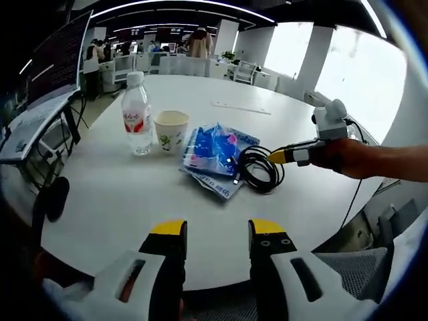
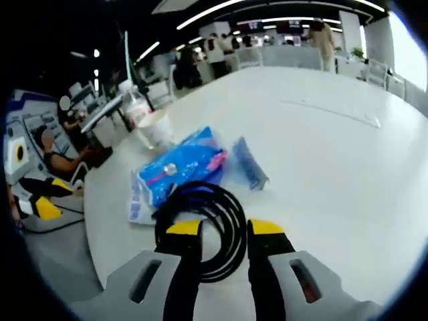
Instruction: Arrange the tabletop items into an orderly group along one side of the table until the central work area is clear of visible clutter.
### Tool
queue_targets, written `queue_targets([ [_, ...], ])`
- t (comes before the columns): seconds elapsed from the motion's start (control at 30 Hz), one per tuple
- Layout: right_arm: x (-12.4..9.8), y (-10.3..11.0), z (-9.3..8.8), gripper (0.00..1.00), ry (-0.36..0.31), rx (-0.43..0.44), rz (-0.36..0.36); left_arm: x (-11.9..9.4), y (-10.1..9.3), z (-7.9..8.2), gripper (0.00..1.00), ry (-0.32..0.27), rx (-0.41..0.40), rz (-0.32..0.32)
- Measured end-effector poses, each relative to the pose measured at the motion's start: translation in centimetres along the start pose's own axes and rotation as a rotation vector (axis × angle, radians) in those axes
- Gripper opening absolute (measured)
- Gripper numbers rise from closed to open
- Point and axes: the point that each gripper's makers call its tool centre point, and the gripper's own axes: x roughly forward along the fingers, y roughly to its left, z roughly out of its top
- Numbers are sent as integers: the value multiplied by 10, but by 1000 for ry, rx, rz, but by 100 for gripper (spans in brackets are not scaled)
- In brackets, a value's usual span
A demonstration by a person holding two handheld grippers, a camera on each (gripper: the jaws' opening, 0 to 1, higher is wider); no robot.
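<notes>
Open-plan office, round white table [image 1: 134, 200], bright windows to the right, people at desks in the back.

Left gripper view, left to right on the table: water bottle [image 1: 136, 115] upright, paper cup [image 1: 170, 130] just beside it, blue snack packets [image 1: 215, 155] lying flat in a loose pile, coiled black cable [image 1: 259, 168] touching the pile's right edge. Thin flat strip [image 1: 241, 108] lies well apart, further back.

Left gripper [image 1: 212, 231] hangs at the near table edge, fingers a narrow gap apart, nothing in them.

Right gripper [image 2: 217, 231] comes in from the right with a hand on it. In the right gripper view its fingers are parted, low over the cable coil [image 2: 200, 227], holding nothing; contact with the cable can't be told.
</notes>
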Motion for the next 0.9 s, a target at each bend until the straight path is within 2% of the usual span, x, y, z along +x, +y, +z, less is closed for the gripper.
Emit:
queue_targets([
  [0.27,11,-4,-2,23,32,-21,7,0,1,2,35,-1,4,6],
  [0.37,12,-11,-3,14,44,-56,-30,1,1,2,35,0,5,6],
  [0.43,13,-12,-5,13,57,-54,-30,1,1,3,35,0,5,5],
  [0.6,8,-8,-2,8,39,-47,-16,3,2,3,35,1,7,7],
  [0.63,6,-6,-2,6,33,-44,-5,3,2,3,35,1,7,7],
  [0.67,5,-8,-2,0,28,-36,-23,4,2,3,35,2,8,7],
  [0.8,0,-1,-3,0,9,-30,12,4,2,4,35,0,11,7],
  [0.9,-6,2,-5,0,1,-28,10,5,1,3,34,3,12,4],
])
